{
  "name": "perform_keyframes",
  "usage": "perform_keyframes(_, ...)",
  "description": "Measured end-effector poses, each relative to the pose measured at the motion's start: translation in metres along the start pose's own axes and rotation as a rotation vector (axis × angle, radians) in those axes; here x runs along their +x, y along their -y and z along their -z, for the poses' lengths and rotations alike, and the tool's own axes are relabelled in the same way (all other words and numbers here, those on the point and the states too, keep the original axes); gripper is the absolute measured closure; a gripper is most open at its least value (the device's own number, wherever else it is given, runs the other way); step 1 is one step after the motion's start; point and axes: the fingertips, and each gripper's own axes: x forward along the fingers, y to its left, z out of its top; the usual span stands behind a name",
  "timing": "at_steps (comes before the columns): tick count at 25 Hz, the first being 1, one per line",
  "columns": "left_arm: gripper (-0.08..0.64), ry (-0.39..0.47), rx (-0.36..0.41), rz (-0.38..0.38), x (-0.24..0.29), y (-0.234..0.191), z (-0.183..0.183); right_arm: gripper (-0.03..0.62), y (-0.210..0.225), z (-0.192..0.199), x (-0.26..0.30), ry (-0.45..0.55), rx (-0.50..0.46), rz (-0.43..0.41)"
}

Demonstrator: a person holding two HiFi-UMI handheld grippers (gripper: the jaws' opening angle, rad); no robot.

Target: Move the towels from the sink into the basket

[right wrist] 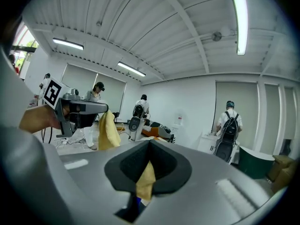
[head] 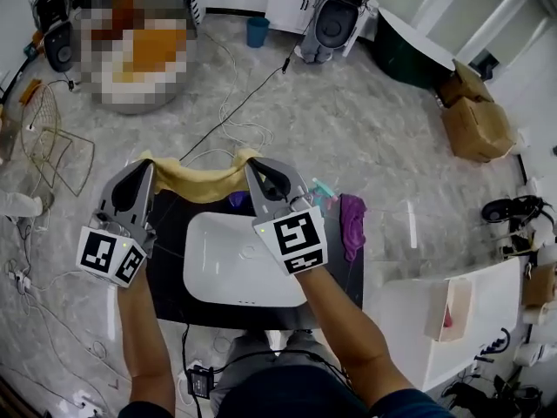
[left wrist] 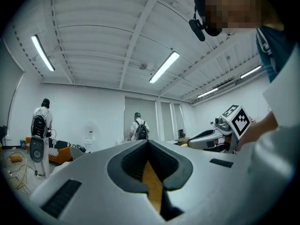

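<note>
A yellow towel [head: 198,181] hangs stretched between my two grippers above the far edge of the white sink [head: 235,264]. My left gripper [head: 146,167] is shut on its left corner, and the yellow cloth [left wrist: 153,186] shows pinched between the jaws in the left gripper view. My right gripper [head: 251,164] is shut on the right corner, with the cloth [right wrist: 146,179] caught between its jaws. A purple towel [head: 352,225] lies on the dark counter right of the sink, and a smaller purple piece [head: 237,199] peeks out behind the basin. A wire basket [head: 54,142] stands on the floor at the far left.
The sink sits in a black counter [head: 170,233]. Cables [head: 235,103] trail over the marble floor beyond it. Cardboard boxes [head: 474,116] stand at the right, a white cabinet [head: 435,316] at the near right, a blue cup [head: 258,31] far off. People stand in the room's background [right wrist: 228,130].
</note>
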Motion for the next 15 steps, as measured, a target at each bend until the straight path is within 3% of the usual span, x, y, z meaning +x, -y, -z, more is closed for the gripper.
perform_keyframes(15,0.554,0.070,0.043,0.204,0.050,0.093,-0.056,0.581,0.072,-0.034,-0.091,0.064,0.007,0.182)
